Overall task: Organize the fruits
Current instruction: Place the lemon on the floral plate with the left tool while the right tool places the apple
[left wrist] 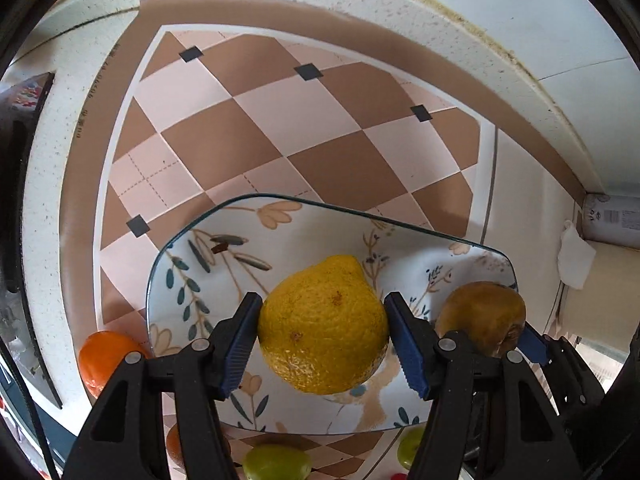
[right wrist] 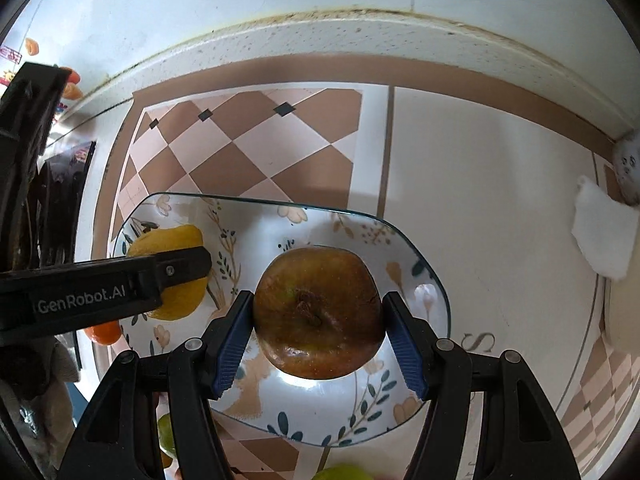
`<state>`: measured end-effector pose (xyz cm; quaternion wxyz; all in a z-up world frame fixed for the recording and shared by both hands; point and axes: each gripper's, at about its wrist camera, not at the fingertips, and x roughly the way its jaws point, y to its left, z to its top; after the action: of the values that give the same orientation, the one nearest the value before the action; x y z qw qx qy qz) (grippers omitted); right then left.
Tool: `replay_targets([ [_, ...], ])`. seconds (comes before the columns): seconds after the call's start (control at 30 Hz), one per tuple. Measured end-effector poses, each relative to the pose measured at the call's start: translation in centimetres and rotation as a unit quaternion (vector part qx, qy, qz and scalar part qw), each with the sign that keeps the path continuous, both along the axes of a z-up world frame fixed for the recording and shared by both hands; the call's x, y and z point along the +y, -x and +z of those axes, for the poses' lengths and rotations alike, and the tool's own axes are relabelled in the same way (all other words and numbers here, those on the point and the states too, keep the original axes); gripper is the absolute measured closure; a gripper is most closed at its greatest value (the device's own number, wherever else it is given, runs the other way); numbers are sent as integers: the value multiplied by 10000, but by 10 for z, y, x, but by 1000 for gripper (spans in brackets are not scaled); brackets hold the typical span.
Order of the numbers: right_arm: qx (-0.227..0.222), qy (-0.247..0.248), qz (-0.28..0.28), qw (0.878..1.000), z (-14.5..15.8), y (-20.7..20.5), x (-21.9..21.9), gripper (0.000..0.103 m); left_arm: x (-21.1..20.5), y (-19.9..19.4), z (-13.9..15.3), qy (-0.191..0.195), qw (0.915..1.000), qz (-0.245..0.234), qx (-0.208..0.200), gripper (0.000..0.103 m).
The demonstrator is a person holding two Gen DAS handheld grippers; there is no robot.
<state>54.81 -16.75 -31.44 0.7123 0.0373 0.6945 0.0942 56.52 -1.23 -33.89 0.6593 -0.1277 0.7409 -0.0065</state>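
Blue-padded fingers [left wrist: 240,344] of the left claw [left wrist: 324,344] press on both sides of a yellow lemon [left wrist: 323,324] held over the flowered plate [left wrist: 200,248], while the right claw [right wrist: 318,340] clamps a brownish apple [right wrist: 318,312] over the same plate. An orange [left wrist: 106,356] sits on the table [left wrist: 48,200] just beside the plate's left edge. Green fruits [left wrist: 276,464] lie on the checkered mat [left wrist: 280,120] near the plate's front edge.
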Motion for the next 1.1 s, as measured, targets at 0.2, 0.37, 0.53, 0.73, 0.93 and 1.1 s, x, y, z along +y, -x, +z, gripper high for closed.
replay_targets([
  [0.2,147,-117,8,9998,-3,-5,2,34,-4,-7,2,-23,9999,-32,119,42],
  [0.37,131,-134,-19,9998,7,-7,5,22,-9,-10,1,18,9999,-73,144,24],
  [0.53,140,-42,-175,9997,20,2,0,14,-7,-4,15,1,9999,-117,35,17],
  [0.73,11,203,-396,9990,40,37,-7,14,-2,27,50,-263,9984,-154,-473,17],
  [0.93,-302,318,-549,9975,66,74,-3,14,14,68,90,-754,9902,-440,-1091,17],
  [1.1,-508,403,-597,9961,91,107,7,14,27,99,120,-1020,9816,-612,-1492,17],
])
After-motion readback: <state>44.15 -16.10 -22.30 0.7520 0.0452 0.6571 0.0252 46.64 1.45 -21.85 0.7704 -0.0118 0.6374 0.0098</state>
